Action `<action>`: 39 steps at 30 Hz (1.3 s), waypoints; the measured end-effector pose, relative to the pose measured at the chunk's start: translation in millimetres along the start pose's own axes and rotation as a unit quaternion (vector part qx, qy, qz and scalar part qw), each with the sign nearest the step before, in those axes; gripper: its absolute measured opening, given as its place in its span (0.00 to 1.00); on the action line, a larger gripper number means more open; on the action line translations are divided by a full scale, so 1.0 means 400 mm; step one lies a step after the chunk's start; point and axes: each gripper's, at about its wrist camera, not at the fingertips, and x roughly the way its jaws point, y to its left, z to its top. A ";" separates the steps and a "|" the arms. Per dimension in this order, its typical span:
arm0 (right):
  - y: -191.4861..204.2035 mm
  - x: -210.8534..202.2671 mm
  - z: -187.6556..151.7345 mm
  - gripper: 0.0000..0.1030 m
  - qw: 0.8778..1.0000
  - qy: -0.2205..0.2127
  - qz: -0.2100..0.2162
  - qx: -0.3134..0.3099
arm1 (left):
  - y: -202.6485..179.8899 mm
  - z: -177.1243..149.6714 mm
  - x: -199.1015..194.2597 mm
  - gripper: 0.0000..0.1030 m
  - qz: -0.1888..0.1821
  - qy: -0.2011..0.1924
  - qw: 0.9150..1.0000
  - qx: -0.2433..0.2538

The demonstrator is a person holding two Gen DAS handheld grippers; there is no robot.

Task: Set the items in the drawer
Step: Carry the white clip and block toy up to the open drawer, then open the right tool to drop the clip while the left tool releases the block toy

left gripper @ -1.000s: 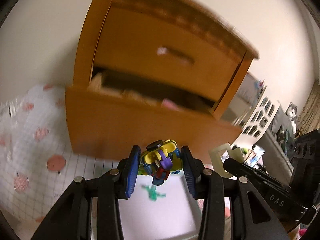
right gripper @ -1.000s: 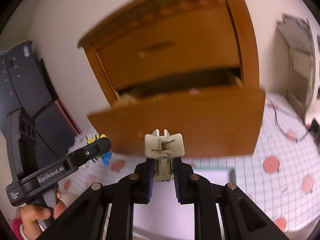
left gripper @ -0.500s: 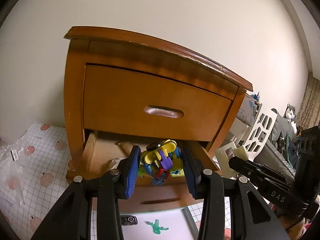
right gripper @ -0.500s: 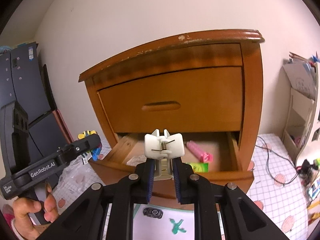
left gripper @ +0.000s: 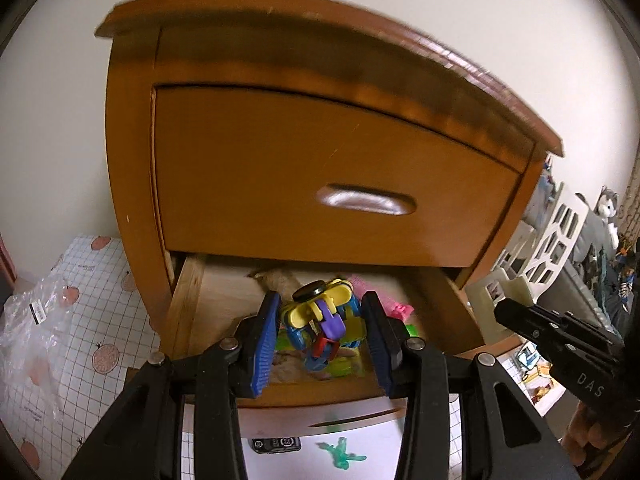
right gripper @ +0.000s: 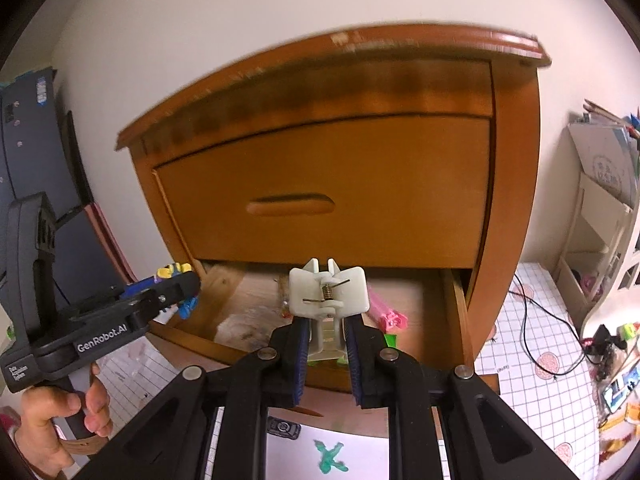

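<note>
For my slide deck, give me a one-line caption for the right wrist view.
Right gripper holds a white clip over the open lower drawer; left gripper carries a toy.

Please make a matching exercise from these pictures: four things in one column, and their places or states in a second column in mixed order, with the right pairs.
Things:
1. multicoloured plastic toy of yellow, blue and purple pieces
2. white plastic spring clip
3. pink plastic item
4. upper wooden drawer with carved handle

Places or states:
A. lying inside the open lower wooden drawer
B. closed
C. held between the fingers of the left gripper
D. held between the fingers of the right gripper

Pairs: 1-C, 2-D, 3-A, 4-B
</note>
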 end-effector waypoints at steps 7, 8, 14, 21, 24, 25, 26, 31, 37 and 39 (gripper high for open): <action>-0.032 0.053 -0.005 0.18 0.999 0.026 -0.014 0.012 | 0.015 0.000 0.053 0.42 0.013 0.021 1.000 -0.007; -0.035 0.059 -0.007 0.18 0.999 0.029 -0.016 0.011 | 0.015 0.000 0.064 0.42 0.015 0.025 1.000 -0.007; -0.043 0.088 -0.010 0.18 0.999 0.043 -0.024 0.008 | 0.021 -0.013 0.097 0.42 0.023 0.041 0.999 -0.006; -0.046 0.113 -0.005 0.18 0.998 0.055 -0.031 0.004 | 0.032 -0.018 0.117 0.42 0.027 0.052 0.998 -0.009; -0.046 0.123 -0.003 0.18 0.998 0.061 -0.035 0.004 | 0.032 -0.014 0.121 0.42 0.025 0.055 0.998 -0.009; -0.045 0.127 -0.003 0.18 0.997 0.064 -0.036 0.004 | 0.030 -0.014 0.117 0.42 0.025 0.057 0.998 -0.007; -0.044 0.130 -0.003 0.18 0.997 0.066 -0.037 0.003 | 0.030 -0.014 0.119 0.42 0.027 0.057 0.998 -0.006; -0.040 0.137 -0.003 0.20 0.997 0.070 -0.042 0.000 | 0.033 -0.011 0.117 0.53 0.026 0.053 0.998 -0.004; -0.042 0.136 -0.002 0.22 0.996 0.073 -0.046 0.003 | 0.034 -0.011 0.111 0.60 0.028 0.051 0.998 -0.002; -0.041 0.134 -0.002 0.25 0.996 0.073 -0.047 0.002 | 0.035 -0.011 0.110 0.61 0.027 0.052 0.998 -0.004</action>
